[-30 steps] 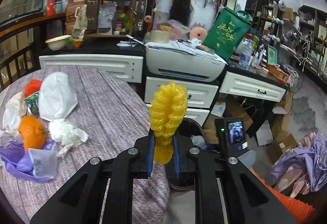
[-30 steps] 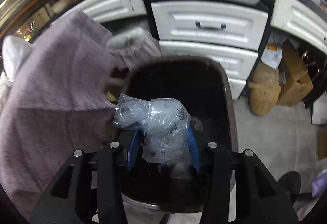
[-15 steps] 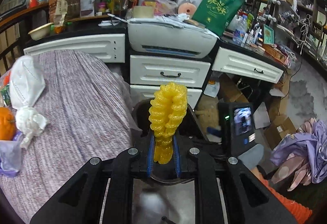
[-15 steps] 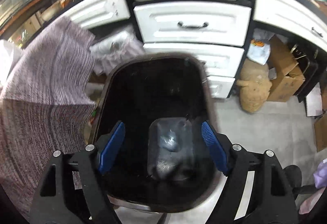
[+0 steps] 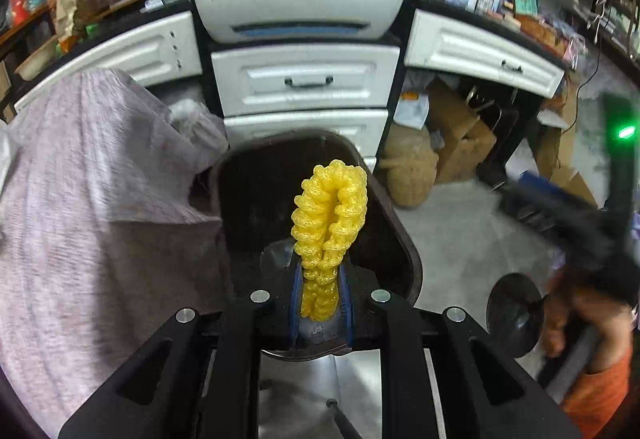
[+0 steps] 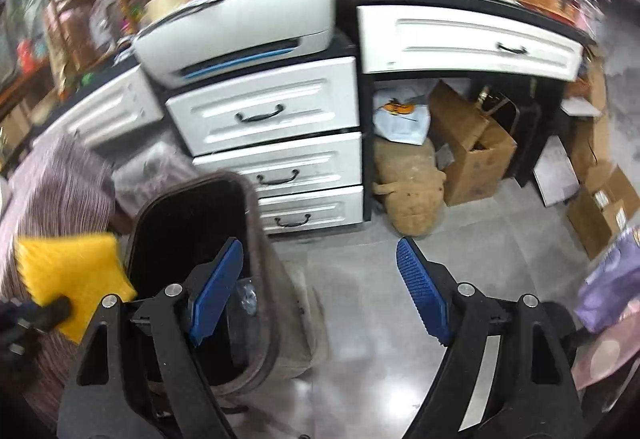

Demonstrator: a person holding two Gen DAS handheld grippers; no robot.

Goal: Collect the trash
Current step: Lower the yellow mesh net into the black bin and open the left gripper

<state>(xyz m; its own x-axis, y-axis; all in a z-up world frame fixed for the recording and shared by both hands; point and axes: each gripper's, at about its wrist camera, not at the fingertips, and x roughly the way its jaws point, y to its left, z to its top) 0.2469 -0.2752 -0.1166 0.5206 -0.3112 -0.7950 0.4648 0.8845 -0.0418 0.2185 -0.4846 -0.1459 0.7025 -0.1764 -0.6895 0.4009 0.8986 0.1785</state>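
Note:
My left gripper point(image 5: 321, 281) is shut on a yellow foam net sleeve point(image 5: 330, 223) and holds it upright over the open black trash bin point(image 5: 394, 239). The sleeve also shows in the right wrist view point(image 6: 72, 271), at the far left beside the bin point(image 6: 262, 263). A clear plastic bag point(image 6: 246, 299) lies inside the bin. My right gripper point(image 6: 320, 291) is open and empty, above the bin's right rim and the grey floor. It appears blurred at the right of the left wrist view point(image 5: 560, 215).
The table with a purple-grey cloth point(image 5: 80, 199) is left of the bin. White drawers point(image 5: 304, 83) and a printer point(image 5: 296, 7) stand behind it. Cardboard boxes point(image 6: 472, 155) and a brown sack point(image 6: 408, 183) sit on the floor to the right.
My right gripper opened and dropped the clear plastic bag into the bin, then swung right. My left gripper carried the yellow sleeve from the table side to over the bin.

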